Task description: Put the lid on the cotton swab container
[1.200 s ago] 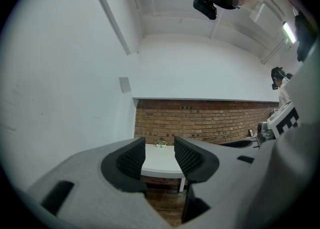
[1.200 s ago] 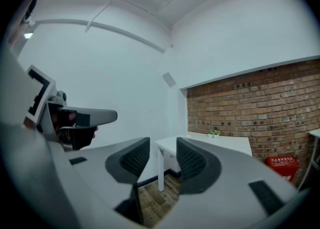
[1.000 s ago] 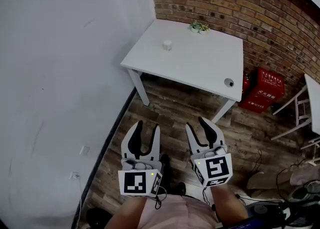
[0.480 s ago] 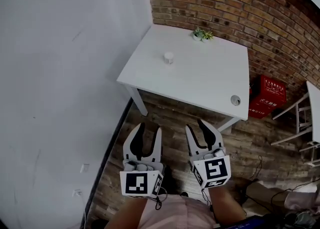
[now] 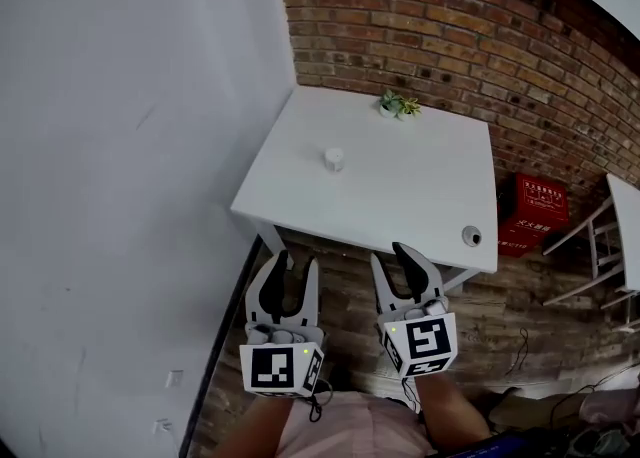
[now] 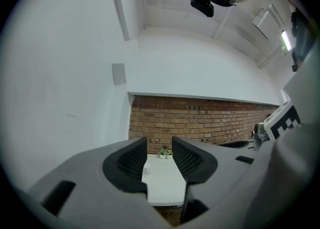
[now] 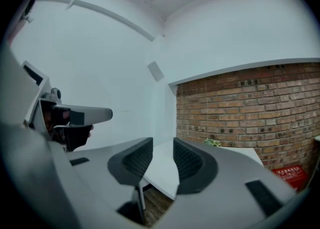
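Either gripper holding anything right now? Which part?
Nothing held. The left gripper and right gripper have just been closing, jaws apart with nothing between them; the small white container sits untouched on the white table.

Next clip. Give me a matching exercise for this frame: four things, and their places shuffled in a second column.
1. white container
2. potted plant
3. red crate
4. round grey piece

A. off the table, by the brick wall
B. table's near right corner
C. table's far edge
D. table's middle left

Pairs: 1-D, 2-C, 3-A, 4-B
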